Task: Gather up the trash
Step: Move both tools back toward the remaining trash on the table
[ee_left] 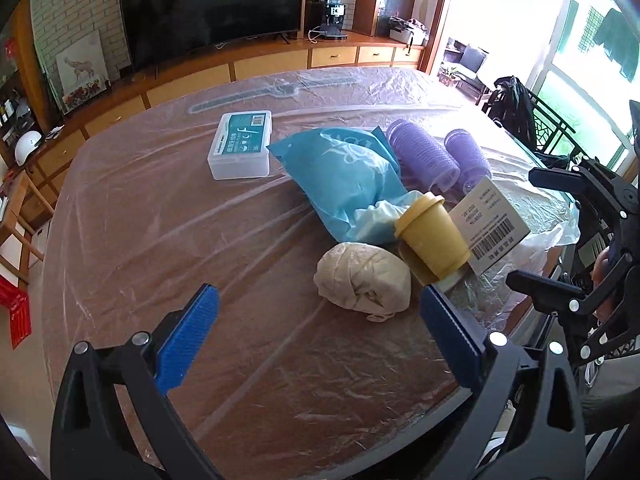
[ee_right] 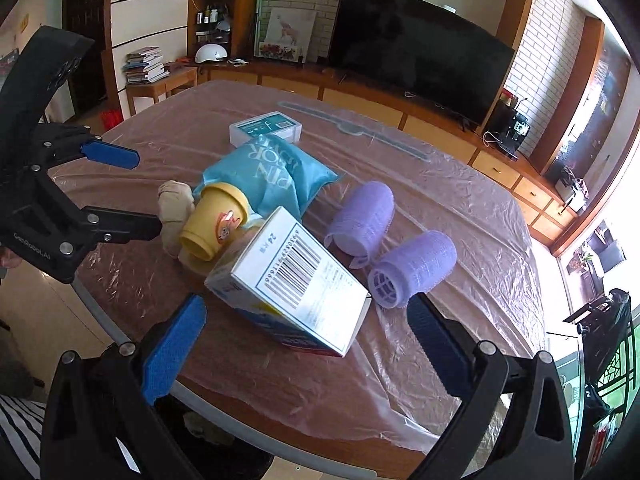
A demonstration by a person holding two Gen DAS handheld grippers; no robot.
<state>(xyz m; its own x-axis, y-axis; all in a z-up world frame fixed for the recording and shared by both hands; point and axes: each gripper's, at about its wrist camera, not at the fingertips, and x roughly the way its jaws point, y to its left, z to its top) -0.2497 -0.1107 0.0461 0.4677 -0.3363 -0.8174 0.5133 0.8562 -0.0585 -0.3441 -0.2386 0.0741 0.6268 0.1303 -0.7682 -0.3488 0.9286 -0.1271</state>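
Observation:
A crumpled beige wad of paper [ee_left: 363, 280] lies on the plastic-covered table [ee_left: 160, 220], just ahead of my open left gripper [ee_left: 320, 324]. Behind it a yellow lidded cup [ee_left: 432, 236] lies tipped, beside a blue pouch [ee_left: 340, 176] and a white barcode box [ee_left: 490, 232]. In the right wrist view my right gripper [ee_right: 304, 336] stands open, its fingers either side of the near end of the barcode box [ee_right: 296, 284]. The yellow cup [ee_right: 214, 220], the blue pouch [ee_right: 268, 176] and the beige wad [ee_right: 174, 208] lie beyond. My left gripper [ee_right: 136, 190] shows at the left, open.
Two purple hair rollers [ee_right: 362, 218] [ee_right: 414, 272] lie right of the box. A clear plastic case [ee_left: 242, 146] sits farther back. The table's rounded edge [ee_right: 132, 340] runs close below my right gripper. A TV [ee_left: 212, 4] and low cabinets stand behind.

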